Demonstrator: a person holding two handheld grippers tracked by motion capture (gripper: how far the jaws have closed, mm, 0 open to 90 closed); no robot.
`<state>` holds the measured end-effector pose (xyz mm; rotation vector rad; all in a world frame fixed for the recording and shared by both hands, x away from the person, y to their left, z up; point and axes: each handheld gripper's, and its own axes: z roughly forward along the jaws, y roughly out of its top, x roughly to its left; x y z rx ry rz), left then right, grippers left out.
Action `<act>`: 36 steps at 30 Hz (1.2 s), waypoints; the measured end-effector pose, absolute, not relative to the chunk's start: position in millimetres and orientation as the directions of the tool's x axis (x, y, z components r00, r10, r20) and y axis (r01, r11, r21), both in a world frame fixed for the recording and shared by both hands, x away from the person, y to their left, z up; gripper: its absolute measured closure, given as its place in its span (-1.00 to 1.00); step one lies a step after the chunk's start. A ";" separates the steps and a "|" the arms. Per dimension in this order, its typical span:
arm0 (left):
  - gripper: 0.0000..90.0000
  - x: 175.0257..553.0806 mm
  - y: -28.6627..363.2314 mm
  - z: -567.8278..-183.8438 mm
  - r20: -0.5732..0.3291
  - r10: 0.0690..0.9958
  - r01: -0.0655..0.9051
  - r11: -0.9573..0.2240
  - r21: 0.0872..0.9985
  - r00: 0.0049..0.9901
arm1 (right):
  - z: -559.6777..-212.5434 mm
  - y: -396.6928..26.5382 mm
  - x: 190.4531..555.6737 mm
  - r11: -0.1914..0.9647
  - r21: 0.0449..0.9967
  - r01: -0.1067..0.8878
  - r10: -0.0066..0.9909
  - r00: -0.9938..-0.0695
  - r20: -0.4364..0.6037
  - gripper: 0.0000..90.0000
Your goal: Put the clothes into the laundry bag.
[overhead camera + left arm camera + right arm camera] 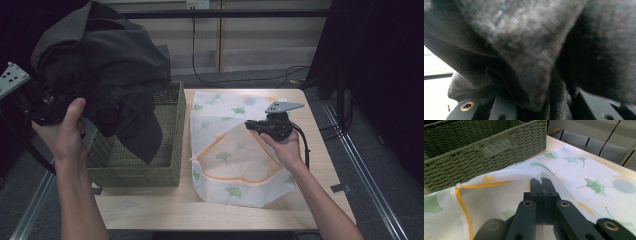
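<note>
Dark grey garment (105,65): bunched and crumpled, raised in the air above the left half of the woven basket (170,150), folds drooping towards the basket's inside. Coarse knit visible up close (529,50).

Mesh laundry bag (235,190): white, printed with green ginkgo leaves, orange-trimmed opening. Lies flat on the desk (150,210) just beside the basket; upper edge of the opening lifted, mouth gaping (499,173).
</note>
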<state>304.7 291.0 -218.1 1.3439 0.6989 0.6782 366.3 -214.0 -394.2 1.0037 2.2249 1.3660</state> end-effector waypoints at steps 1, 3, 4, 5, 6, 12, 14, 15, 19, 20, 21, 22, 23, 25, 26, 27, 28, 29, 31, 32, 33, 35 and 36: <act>0.52 302.9 289.4 -216.6 -0.057 0.769 -0.038 0.105 0.994 0.636 | -394.4 -213.9 366.5 0.286 0.875 0.391 0.721 -0.690 0.072 1.00; 0.52 300.3 287.4 -214.7 -0.047 0.756 -0.046 0.102 0.994 0.653 | -394.7 -213.7 366.6 0.287 0.874 0.391 0.721 -0.690 0.072 1.00; 0.52 298.4 286.2 -214.0 -0.052 0.746 -0.050 0.113 0.992 0.664 | -394.7 -213.6 366.6 0.289 0.874 0.391 0.720 -0.690 0.071 1.00; 0.52 297.0 285.7 -213.4 -0.046 0.734 -0.056 0.114 0.992 0.678 | -394.8 -213.4 366.7 0.288 0.874 0.391 0.720 -0.690 0.071 1.00; 0.52 295.9 285.0 -212.9 -0.046 0.724 -0.057 0.118 0.991 0.689 | -394.8 -213.2 366.6 0.288 0.874 0.391 0.720 -0.691 0.072 1.00; 0.52 288.3 271.3 -212.2 -0.037 0.665 -0.051 0.112 0.992 0.746 | -396.6 -212.5 367.7 0.292 0.871 0.395 0.714 -0.696 0.077 1.00; 0.52 286.7 265.4 -215.2 -0.034 0.650 -0.048 0.108 0.993 0.759 | -396.7 -212.2 368.0 0.293 0.871 0.396 0.713 -0.697 0.077 1.00; 0.52 286.5 261.3 -217.5 -0.038 0.637 -0.043 0.111 0.993 0.770 | -396.7 -212.1 368.0 0.292 0.871 0.395 0.713 -0.697 0.077 1.00; 0.52 287.7 248.6 -222.9 -0.047 0.599 -0.020 0.104 0.994 0.799 | -396.7 -212.2 368.2 0.293 0.870 0.396 0.713 -0.697 0.077 1.00; 0.52 288.2 247.0 -223.6 -0.042 0.585 -0.021 0.099 0.995 0.810 | -396.7 -212.3 368.4 0.291 0.870 0.397 0.712 -0.698 0.080 1.00; 0.52 288.4 243.6 -224.3 -0.042 0.568 -0.021 0.103 0.994 0.822 | -396.7 -212.5 368.5 0.290 0.870 0.399 0.712 -0.697 0.082 1.00; 0.52 288.8 241.4 -224.5 -0.029 0.553 -0.024 0.088 0.996 0.832 | -396.8 -212.8 368.8 0.289 0.870 0.399 0.710 -0.699 0.085 1.00; 0.52 289.2 239.2 -224.6 -0.026 0.543 -0.022 0.082 0.996 0.839 | -396.8 -212.7 369.0 0.287 0.870 0.401 0.713 -0.696 0.086 1.00; 0.52 290.0 234.7 -225.6 -0.030 0.516 -0.014 0.081 0.997 0.856 | -397.0 -213.2 369.4 0.288 0.869 0.402 0.712 -0.697 0.086 1.00; 0.52 290.1 233.4 -226.1 -0.033 0.506 -0.010 0.081 0.997 0.862 | -396.9 -213.3 369.3 0.288 0.869 0.403 0.713 -0.696 0.086 1.00; 0.52 290.0 230.9 -227.3 -0.037 0.498 -0.004 0.081 0.997 0.866 | -396.8 -213.2 369.4 0.287 0.869 0.402 0.712 -0.697 0.088 1.00; 0.52 289.8 229.7 -227.7 -0.042 0.493 0.001 0.083 0.997 0.869 | -396.6 -213.0 369.4 0.286 0.870 0.401 0.709 -0.699 0.089 1.00; 0.52 288.9 226.6 -229.4 -0.043 0.484 0.005 0.078 0.997 0.874 | -396.4 -213.1 369.4 0.287 0.871 0.400 0.708 -0.700 0.088 1.00; 0.52 287.2 220.8 -231.7 -0.037 0.466 0.010 0.062 0.998 0.884 | -396.5 -213.1 369.5 0.282 0.871 0.403 0.711 -0.697 0.092 1.00; 0.52 286.4 218.2 -232.8 -0.025 0.457 0.004 0.047 0.999 0.889 | -396.6 -213.1 369.8 0.284 0.871 0.401 0.710 -0.699 0.091 1.00; 0.52 285.3 215.1 -234.0 -0.023 0.441 0.006 0.041 0.999 0.897 | -396.7 -213.0 370.1 0.283 0.871 0.402 0.709 -0.699 0.092 1.00; 0.52 281.1 207.2 -236.3 -0.029 0.437 0.012 0.042 0.999 0.899 | -396.9 -212.8 370.5 0.280 0.871 0.403 0.707 -0.700 0.097 1.00; 0.52 279.3 204.0 -237.8 -0.036 0.434 0.018 0.044 0.999 0.900 | -396.8 -212.8 370.7 0.280 0.871 0.403 0.706 -0.701 0.097 1.00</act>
